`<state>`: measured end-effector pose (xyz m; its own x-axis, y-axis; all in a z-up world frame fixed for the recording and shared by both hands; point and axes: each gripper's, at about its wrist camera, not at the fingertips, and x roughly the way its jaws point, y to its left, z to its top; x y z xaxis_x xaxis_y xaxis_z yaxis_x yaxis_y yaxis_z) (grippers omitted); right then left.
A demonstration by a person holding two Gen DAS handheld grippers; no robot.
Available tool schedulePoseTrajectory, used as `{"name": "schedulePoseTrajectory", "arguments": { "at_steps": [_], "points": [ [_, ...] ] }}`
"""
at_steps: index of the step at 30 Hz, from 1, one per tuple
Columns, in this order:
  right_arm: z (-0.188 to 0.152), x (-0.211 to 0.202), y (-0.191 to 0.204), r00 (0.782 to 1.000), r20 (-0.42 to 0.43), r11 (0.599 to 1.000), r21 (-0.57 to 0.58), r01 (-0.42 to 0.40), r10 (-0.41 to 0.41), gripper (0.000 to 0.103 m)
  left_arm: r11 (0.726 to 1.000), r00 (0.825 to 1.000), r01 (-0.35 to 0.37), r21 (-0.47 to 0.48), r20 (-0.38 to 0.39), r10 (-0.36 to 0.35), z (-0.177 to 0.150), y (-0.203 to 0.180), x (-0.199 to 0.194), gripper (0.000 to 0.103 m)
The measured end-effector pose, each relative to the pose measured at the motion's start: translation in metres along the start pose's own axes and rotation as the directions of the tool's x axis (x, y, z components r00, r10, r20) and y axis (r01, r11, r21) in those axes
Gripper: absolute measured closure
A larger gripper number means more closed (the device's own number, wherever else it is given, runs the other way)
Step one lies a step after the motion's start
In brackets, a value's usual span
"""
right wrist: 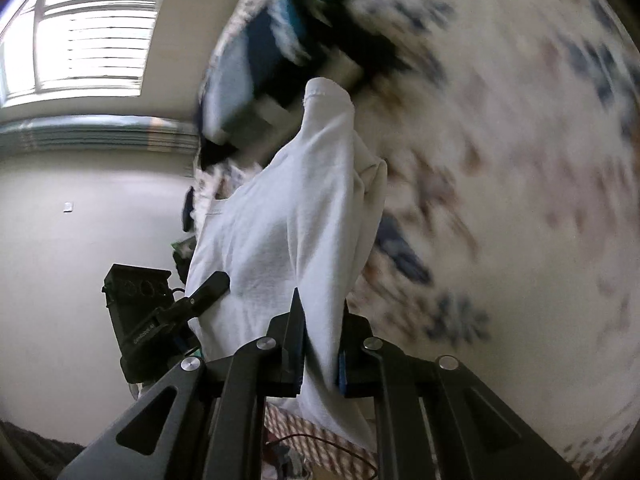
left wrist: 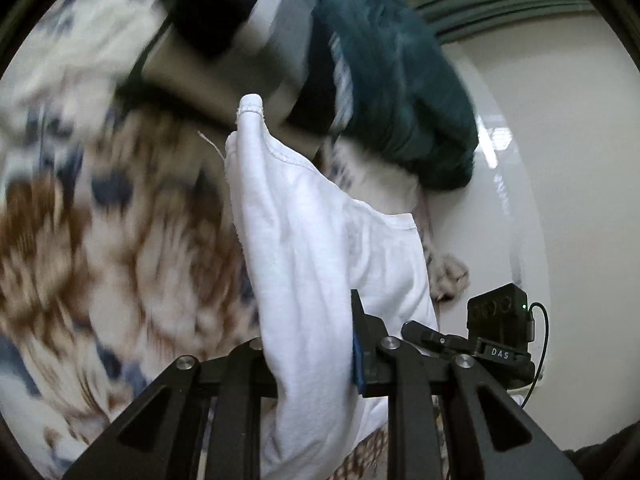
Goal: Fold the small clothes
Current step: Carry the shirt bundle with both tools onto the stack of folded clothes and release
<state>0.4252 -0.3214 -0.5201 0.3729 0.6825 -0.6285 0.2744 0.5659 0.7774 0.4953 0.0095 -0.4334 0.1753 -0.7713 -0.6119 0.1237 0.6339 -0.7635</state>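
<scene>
A small white garment (left wrist: pixel 312 232) hangs lifted above a patterned bedspread (left wrist: pixel 100 220). In the left wrist view my left gripper (left wrist: pixel 316 354) is shut on its edge; cloth drapes over the left finger and hides it. The hemmed corner stands up past the fingertips. In the right wrist view my right gripper (right wrist: pixel 320 346) is shut on another part of the same white garment (right wrist: pixel 288 220), pinched between both blue-edged pads. The fabric stretches between the two grippers. Each view shows the other gripper's black body at its side, the right gripper's (left wrist: pixel 500 332) and the left gripper's (right wrist: pixel 136 312).
A teal garment (left wrist: pixel 400 80) and dark and grey clothes (left wrist: pixel 224 20) lie piled at the far side of the bedspread (right wrist: pixel 520 160). A pale wall (left wrist: pixel 560 160) is beyond the bed. A bright window (right wrist: pixel 92 40) shows at upper left. The background is motion-blurred.
</scene>
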Motion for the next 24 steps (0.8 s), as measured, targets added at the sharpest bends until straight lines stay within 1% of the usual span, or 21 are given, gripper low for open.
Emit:
{"name": "schedulePoseTrajectory", "arguments": {
  "at_steps": [4,5,7,9,10,12,13,15,16,18,20,21,22,23,24],
  "points": [
    [0.060,-0.001,0.056,0.998,0.056,0.997,-0.070,-0.020,0.024,0.091,0.999,0.996,0.000,0.038,0.091,-0.004,0.073,-0.026,-0.019,0.086],
    [0.080,0.001,0.070,0.997,0.072,0.995,-0.094,-0.026,0.032,0.091,0.999,0.993,0.001,0.051,0.116,-0.007,0.098,-0.031,-0.021,0.086],
    [0.119,0.010,0.097,0.994,0.101,0.991,-0.131,-0.025,0.038,0.091,0.998,0.989,-0.006,0.058,0.146,-0.002,0.136,-0.032,-0.021,0.085],
    [0.167,0.027,0.121,0.991,0.123,0.986,-0.166,-0.022,0.043,0.091,0.998,0.985,-0.012,0.058,0.170,0.002,0.182,-0.027,-0.016,0.085],
    [0.184,0.033,0.128,0.991,0.130,0.984,-0.176,-0.020,0.043,0.091,0.998,0.983,-0.028,0.056,0.180,0.017,0.201,-0.022,-0.012,0.085],
    [0.226,0.053,0.138,0.990,0.135,0.982,-0.188,-0.005,0.030,0.091,0.996,0.983,-0.057,0.065,0.176,0.045,0.235,-0.013,0.001,0.085],
    [0.241,0.064,0.143,0.990,0.138,0.981,-0.191,0.010,0.017,0.091,0.994,0.983,-0.085,0.063,0.167,0.073,0.253,-0.006,0.012,0.085],
    [0.274,0.088,0.143,0.992,0.123,0.983,-0.183,0.030,-0.008,0.091,0.989,0.983,-0.129,0.066,0.138,0.119,0.277,0.012,0.029,0.084],
    [0.283,0.097,0.141,0.993,0.118,0.983,-0.179,0.045,-0.024,0.091,0.986,0.983,-0.157,0.058,0.109,0.150,0.293,0.023,0.040,0.083],
    [0.302,0.119,0.136,0.992,0.098,0.981,-0.171,0.090,-0.074,0.091,0.978,0.978,-0.203,0.046,0.067,0.200,0.305,0.037,0.054,0.081],
    [0.310,0.134,0.130,0.990,0.084,0.978,-0.164,0.127,-0.114,0.091,0.976,0.976,-0.215,0.041,0.039,0.213,0.309,0.045,0.059,0.079],
    [0.313,0.140,0.125,0.989,0.076,0.977,-0.159,0.140,-0.130,0.090,0.975,0.976,-0.216,0.046,0.039,0.214,0.307,0.044,0.059,0.077],
    [0.315,0.142,0.124,0.987,0.074,0.976,-0.157,0.154,-0.143,0.090,0.973,0.974,-0.225,0.053,0.044,0.223,0.307,0.044,0.057,0.070],
    [0.313,0.143,0.123,0.982,0.077,0.970,-0.163,0.182,-0.172,0.086,0.966,0.967,-0.253,0.056,0.053,0.250,0.307,0.043,0.054,0.064],
    [0.314,0.143,0.126,0.971,0.097,0.955,-0.183,0.233,-0.218,0.080,0.955,0.955,-0.293,0.052,0.065,0.290,0.307,0.042,0.050,0.051]
  ]
}}
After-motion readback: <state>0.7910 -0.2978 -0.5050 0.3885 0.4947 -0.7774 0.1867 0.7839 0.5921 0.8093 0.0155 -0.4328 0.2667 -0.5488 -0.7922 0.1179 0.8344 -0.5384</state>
